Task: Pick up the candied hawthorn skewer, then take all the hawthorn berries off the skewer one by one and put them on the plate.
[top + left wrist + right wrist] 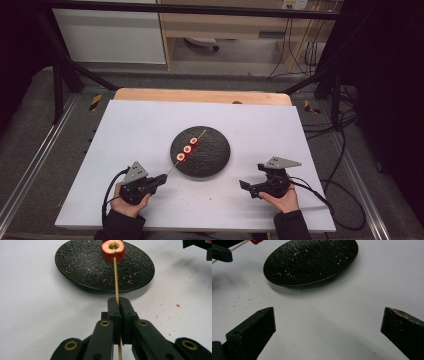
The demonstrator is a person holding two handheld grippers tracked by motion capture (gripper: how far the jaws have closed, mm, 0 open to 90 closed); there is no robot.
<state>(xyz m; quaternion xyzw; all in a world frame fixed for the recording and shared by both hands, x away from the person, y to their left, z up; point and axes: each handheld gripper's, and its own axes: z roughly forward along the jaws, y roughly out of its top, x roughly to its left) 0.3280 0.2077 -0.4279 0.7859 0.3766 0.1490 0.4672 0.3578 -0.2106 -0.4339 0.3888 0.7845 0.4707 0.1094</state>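
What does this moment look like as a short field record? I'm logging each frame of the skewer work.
work in hand: skewer with three red fruit slices, held over the black plate
left tongs: shut on the skewer's bare end
right tongs: open, holding nothing, on the plate's other side
surface: white table, speckled with crumbs

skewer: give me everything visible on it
The skewer is a thin, pale wooden-looking stick threaded through three red fruit slices with pale hollowed centres. It runs diagonally over the black plate. Its near end is clamped between the shut jaws of the left gripper, just off the plate's edge.
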